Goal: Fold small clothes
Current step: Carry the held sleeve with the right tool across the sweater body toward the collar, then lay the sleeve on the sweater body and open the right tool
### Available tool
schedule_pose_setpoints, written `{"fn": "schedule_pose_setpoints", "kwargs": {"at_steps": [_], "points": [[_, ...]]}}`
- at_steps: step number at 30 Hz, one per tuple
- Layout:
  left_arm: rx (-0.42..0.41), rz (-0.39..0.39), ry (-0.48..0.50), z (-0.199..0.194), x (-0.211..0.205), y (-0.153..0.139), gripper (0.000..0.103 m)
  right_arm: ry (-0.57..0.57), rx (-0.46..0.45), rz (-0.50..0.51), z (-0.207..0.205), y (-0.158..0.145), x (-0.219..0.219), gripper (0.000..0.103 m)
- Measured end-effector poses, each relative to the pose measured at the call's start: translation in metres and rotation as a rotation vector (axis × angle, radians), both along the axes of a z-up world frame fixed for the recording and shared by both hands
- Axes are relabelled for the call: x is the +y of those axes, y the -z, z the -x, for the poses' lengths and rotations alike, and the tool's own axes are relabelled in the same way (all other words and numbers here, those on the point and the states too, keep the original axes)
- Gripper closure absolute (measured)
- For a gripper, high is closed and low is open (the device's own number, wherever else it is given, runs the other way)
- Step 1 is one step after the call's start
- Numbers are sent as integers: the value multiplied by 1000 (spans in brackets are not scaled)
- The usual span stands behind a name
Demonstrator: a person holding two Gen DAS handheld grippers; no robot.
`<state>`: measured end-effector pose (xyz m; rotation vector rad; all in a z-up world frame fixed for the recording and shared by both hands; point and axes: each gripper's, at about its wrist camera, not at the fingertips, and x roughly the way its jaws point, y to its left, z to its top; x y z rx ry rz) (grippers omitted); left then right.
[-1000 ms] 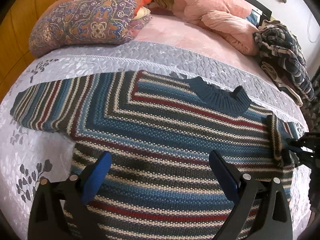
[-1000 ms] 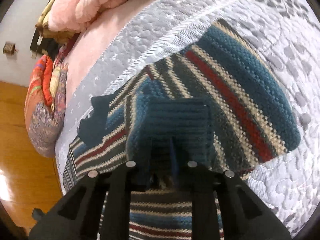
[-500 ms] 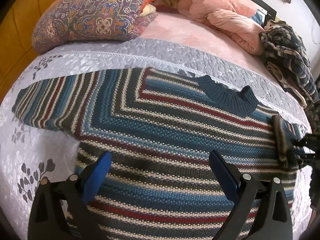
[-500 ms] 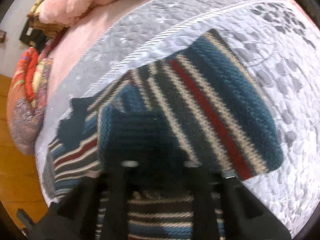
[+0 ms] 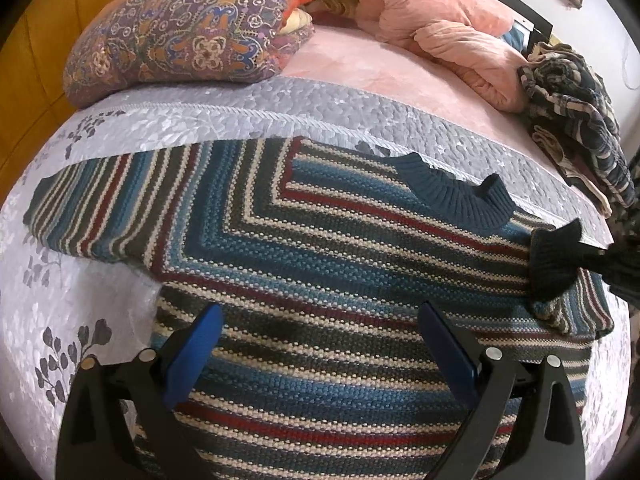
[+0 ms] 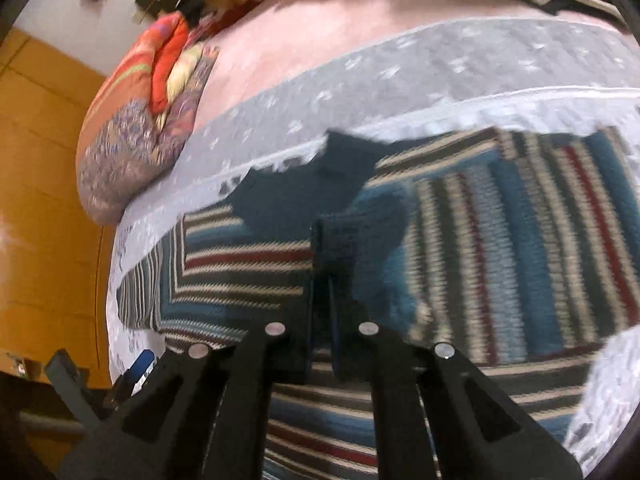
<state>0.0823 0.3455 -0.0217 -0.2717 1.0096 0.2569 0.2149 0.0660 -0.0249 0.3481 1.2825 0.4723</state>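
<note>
Your sweater [image 5: 320, 248] lies flat on the quilted bedspread [image 5: 100, 288], collar [image 5: 452, 196] toward the far side, one sleeve [image 5: 120, 204] stretched out to the left. Your left gripper [image 5: 320, 344] hangs over its lower body, jaws wide apart. At the sweater's right edge, your right gripper [image 6: 322, 276] pinches the other sleeve's cuff [image 5: 554, 264] over the shoulder. Behind the sweater, a patterned pillow [image 5: 184, 36] sits far left, a bunched blanket [image 5: 436, 28] far centre, and a heap of clothes [image 5: 576, 108] far right.

We see a paisley pillow [image 5: 180, 40], a pink comforter [image 5: 440, 28] and a plaid garment [image 5: 576, 108] lying on the grey quilted bedspread [image 5: 280, 112].
</note>
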Motion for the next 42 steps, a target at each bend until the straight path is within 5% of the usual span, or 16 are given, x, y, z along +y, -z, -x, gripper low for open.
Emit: {"fn": "schedule_pose_setpoints", "kwargs": {"at_steps": [7, 13, 19, 23, 27, 30, 32, 34, 37, 42], "points": [[3, 20, 14, -2, 1, 3, 5, -117, 42, -82, 9, 10, 25, 90], [11, 133, 93, -6, -13, 10, 6, -27, -19, -62, 31, -10, -57, 87], [44, 195, 187, -28, -58, 13, 6, 52, -19, -18, 66, 5, -138, 77], [101, 242, 264, -74, -89, 24, 6, 79, 8, -76, 77, 24, -161, 77], [211, 284, 319, -115, -118, 49, 22, 75, 22, -122, 84, 35, -165, 77], [255, 305, 301, -127, -126, 62, 24, 60, 9, -118, 86, 34, -166, 77], [240, 288, 300, -129, -133, 59, 29, 48, -8, -104, 89, 31, -169, 77], [238, 254, 295, -129, -140, 55, 64, 45, -22, -83, 90, 28, -173, 77], [220, 229, 296, -124, -144, 48, 84, 58, -25, -76, 89, 28, -179, 77], [112, 227, 325, -109, -148, 16, 90, 81, -36, -69, 85, 23, -189, 77]]}}
